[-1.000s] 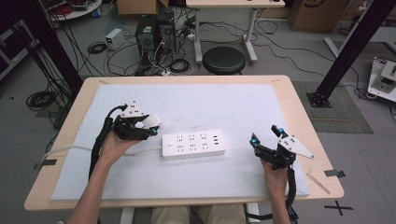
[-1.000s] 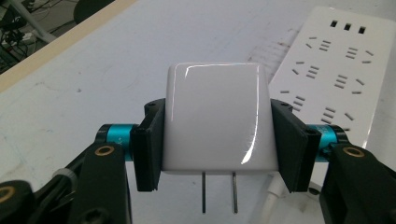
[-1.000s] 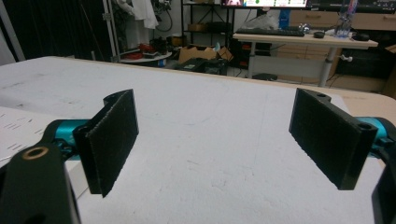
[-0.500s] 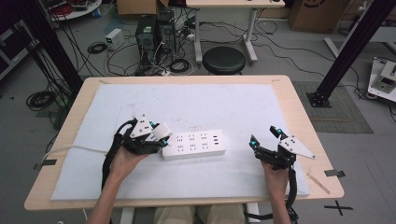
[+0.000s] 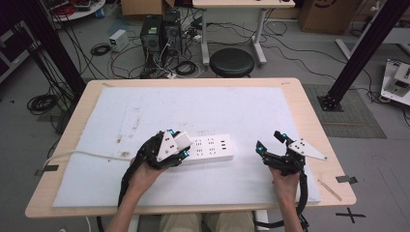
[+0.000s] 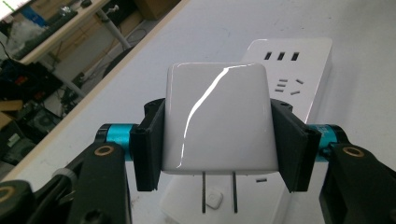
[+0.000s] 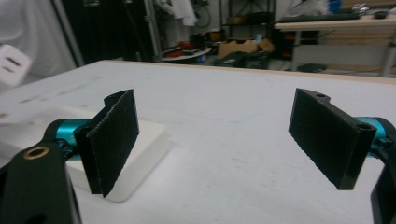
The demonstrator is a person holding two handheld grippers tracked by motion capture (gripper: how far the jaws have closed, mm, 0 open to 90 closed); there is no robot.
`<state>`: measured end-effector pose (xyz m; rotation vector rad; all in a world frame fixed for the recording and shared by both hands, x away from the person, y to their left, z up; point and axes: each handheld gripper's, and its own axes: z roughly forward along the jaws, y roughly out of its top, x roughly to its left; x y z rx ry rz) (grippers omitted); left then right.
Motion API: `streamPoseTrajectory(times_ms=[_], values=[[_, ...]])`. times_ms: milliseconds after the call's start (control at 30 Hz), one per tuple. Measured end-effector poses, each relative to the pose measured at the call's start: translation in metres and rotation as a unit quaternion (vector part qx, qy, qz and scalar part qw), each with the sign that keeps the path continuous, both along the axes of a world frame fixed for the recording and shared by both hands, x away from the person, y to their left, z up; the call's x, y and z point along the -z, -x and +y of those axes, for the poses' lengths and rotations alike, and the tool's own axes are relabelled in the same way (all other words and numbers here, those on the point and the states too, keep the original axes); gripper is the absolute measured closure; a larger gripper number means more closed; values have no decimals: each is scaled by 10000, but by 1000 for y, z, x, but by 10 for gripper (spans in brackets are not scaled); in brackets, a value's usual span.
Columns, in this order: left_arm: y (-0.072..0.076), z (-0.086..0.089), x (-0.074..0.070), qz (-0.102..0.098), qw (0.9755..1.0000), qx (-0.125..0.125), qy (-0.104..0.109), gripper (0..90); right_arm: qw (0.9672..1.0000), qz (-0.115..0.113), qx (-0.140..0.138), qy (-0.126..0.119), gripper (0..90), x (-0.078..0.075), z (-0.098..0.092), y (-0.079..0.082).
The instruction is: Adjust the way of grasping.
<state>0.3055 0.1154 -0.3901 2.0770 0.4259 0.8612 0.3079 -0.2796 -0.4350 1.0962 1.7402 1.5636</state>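
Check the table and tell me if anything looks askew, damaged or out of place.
Nothing stands out. The power strip lies flat and intact on the white mat. The left gripper holds the white plug adapter squarely, its prongs straight, above the strip.

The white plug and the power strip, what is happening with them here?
A person holds a gripper in each hand at a table. The left gripper is shut on a white plug adapter, prongs pointing down, above one end of the white power strip, which lies on the white mat. The plug is not yet inserted. The right gripper waits beside the strip's other end, jaws open and empty.
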Motion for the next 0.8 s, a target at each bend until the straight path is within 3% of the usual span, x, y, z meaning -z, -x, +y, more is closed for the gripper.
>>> streamPoseTrajectory(times_ms=[133, 233, 267, 333, 467, 667, 733, 800], values=[[7, -10, 4, -274, 9995, 27, -130, 425, 9977, 157, -645, -148, 163, -8, 13, 0], [10, -14, 6, -443, 9989, 62, -165, 425, 9963, 217, -808, -177, 163, -13, 20, 1], [15, -19, 9, -691, 9972, 96, -252, 425, 9953, 214, -924, -215, 163, -15, 23, 0], [19, -24, 10, -864, 9955, 126, -362, 425, 9897, 320, -1348, -357, 163, -23, 33, -2], [26, -32, 15, -1241, 9906, 236, -528, 425, 9820, 468, -1762, -486, 163, -27, 46, -5], [34, -42, 21, -1707, 9831, 346, -566, 425, 9684, 676, -2308, -661, 164, -30, 61, -7], [36, -45, 23, -1873, 9799, 389, -573, 426, 9639, 733, -2469, -675, 165, -30, 65, -8], [38, -49, 25, -2093, 9746, 453, -659, 426, 9599, 774, -2613, -652, 165, -31, 69, -9]])
